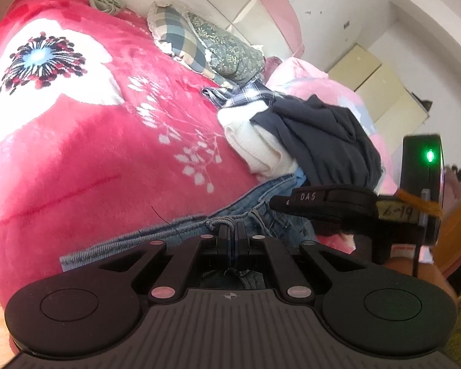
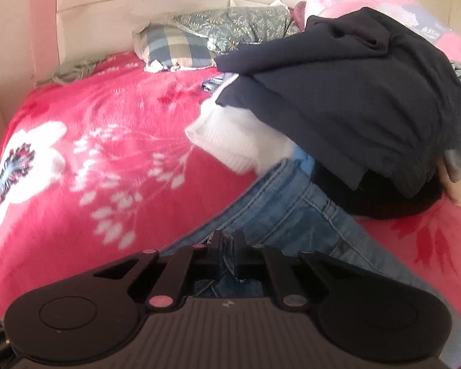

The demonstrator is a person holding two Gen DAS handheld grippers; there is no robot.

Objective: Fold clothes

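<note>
Both wrist views low over bed

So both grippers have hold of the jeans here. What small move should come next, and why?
Probably draw the jeans toward the open red blanket, clear of the pile. The left gripper and right gripper each have jaws shut on denim, but the far end lies under the dark garment and white knit, so there is no flat room to fold yet.
</note>
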